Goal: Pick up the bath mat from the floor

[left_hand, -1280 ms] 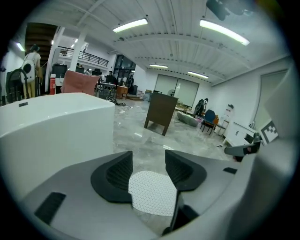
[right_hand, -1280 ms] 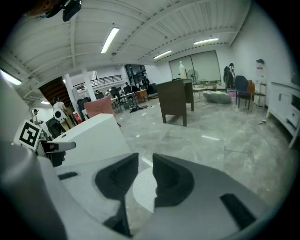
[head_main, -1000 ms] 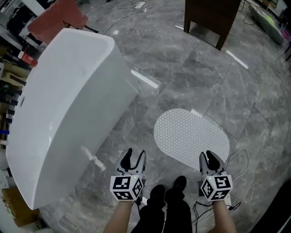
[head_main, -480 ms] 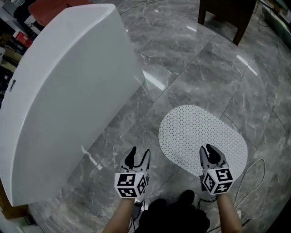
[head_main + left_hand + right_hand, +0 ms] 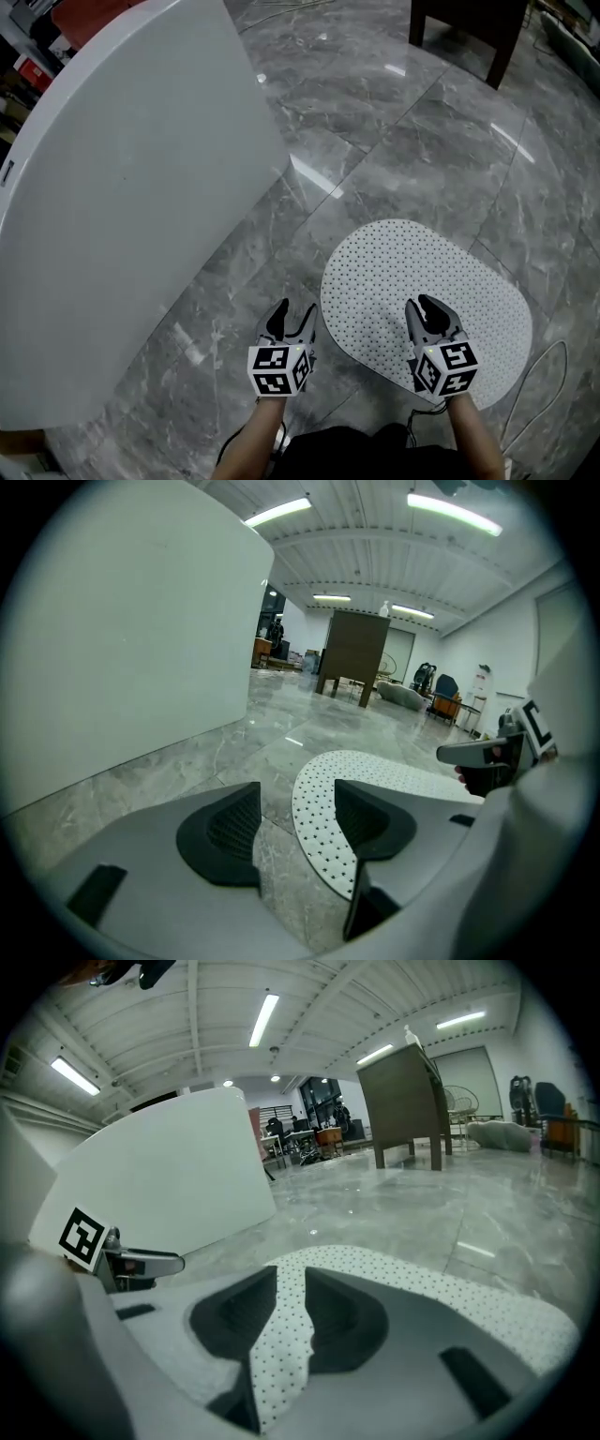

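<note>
**Near edge of bath mat gripped on the right, left side not yet taken**

The white dotted bath mat (image 5: 422, 272) is spread on the grey marble floor (image 5: 375, 122), its long axis running across the person's front. The right tongs (image 5: 424, 309) are set on its near edge and are clenched on a raised fold of it. The left tongs (image 5: 293, 317) are held just beside the mat's left end, which lies ahead and to their right. Their jaws are opening, with only floor and the mat's rim seen through the gap. A second earlier, both tongs were held short of the mat. The bathtub (image 5: 122, 187) is now seen closer.
</note>
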